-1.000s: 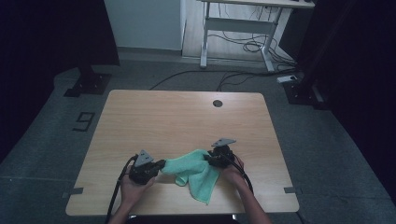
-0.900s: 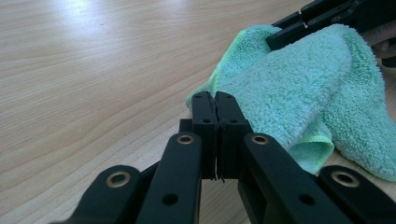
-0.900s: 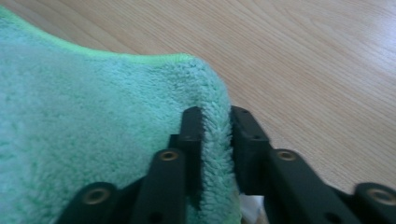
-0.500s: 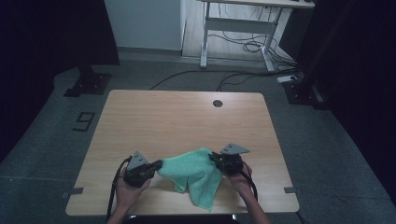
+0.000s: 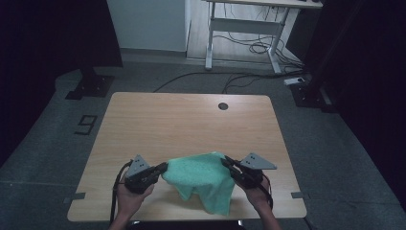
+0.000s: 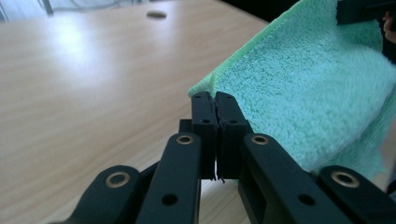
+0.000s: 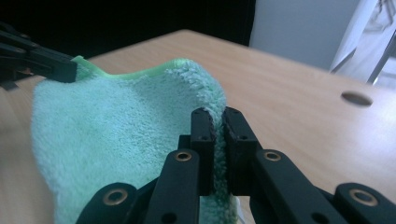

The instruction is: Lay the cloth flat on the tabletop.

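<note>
Above the table's (image 5: 143, 124) near edge, the green towel (image 5: 203, 179) hangs between my tongs. My left gripper (image 5: 165, 167) and right gripper (image 5: 225, 163) each pinch an upper corner tight. I should keep the top hem taut and level.

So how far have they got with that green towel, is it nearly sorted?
Done so far: both corners are gripped. The left gripper is shut on one corner of the green towel, and the right gripper, whose jaws have just been closing, pinches another. In hand: the towel hangs stretched between them above the table, its lower part drooping. Left, probably: spreading it flat or folding it.
</note>
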`<control>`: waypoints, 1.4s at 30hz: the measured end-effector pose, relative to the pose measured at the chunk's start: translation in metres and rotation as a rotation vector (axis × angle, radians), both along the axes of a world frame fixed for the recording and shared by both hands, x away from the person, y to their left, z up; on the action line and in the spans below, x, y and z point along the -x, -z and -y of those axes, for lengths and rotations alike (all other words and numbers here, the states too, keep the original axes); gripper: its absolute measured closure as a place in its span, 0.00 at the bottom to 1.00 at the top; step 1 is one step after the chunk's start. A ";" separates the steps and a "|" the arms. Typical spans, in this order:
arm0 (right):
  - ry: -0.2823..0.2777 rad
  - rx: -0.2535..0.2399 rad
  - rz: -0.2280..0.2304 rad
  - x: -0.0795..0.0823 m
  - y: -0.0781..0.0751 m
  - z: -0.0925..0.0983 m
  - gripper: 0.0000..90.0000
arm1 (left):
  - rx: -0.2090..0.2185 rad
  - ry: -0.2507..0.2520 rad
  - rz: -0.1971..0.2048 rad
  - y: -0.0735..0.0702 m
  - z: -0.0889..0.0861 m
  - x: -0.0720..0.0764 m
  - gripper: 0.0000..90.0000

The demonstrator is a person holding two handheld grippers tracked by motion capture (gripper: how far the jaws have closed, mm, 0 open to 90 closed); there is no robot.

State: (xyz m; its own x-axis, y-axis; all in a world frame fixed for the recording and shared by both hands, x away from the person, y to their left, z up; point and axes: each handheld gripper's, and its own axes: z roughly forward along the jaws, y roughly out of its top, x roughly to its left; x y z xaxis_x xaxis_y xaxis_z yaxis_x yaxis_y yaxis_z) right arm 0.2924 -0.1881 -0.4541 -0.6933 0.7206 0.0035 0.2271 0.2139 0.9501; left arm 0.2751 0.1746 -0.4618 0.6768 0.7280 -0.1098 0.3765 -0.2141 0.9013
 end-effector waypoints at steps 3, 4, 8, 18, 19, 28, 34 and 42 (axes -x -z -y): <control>0.005 -0.017 0.059 0.017 -0.019 0.001 0.93 | 0.023 0.011 0.041 -0.016 -0.002 0.010 0.98; 0.005 -0.022 0.078 0.023 -0.025 0.001 0.93 | 0.024 0.013 0.053 -0.020 -0.002 0.012 0.98; -0.005 -0.028 0.119 0.035 -0.041 0.002 0.93 | 0.010 0.020 0.084 -0.034 -0.002 0.018 0.98; 0.047 0.010 0.064 0.014 -0.018 -0.001 0.93 | -0.026 0.014 0.041 -0.026 0.006 -0.018 0.97; 0.057 0.012 0.058 0.010 -0.016 0.000 0.93 | -0.029 0.016 0.032 -0.025 0.007 -0.024 0.97; 0.152 0.029 -0.008 -0.049 -0.003 0.002 0.92 | -0.054 0.026 -0.021 -0.014 0.025 -0.105 0.91; 0.270 0.091 -0.147 -0.106 0.029 0.001 0.59 | -0.225 -0.130 -0.092 0.015 0.031 -0.148 0.39; 0.234 0.070 -0.120 -0.082 0.033 0.003 0.56 | -0.187 -0.089 -0.108 0.025 0.026 -0.113 0.42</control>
State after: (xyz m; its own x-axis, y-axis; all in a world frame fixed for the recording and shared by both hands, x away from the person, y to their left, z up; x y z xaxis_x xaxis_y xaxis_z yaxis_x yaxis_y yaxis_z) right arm 0.3743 -0.1916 -0.4872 -0.5058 0.8624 0.0201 0.3878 0.2065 0.8983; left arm 0.3880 0.1490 -0.4871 0.6004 0.7989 -0.0354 0.4937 -0.3355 0.8023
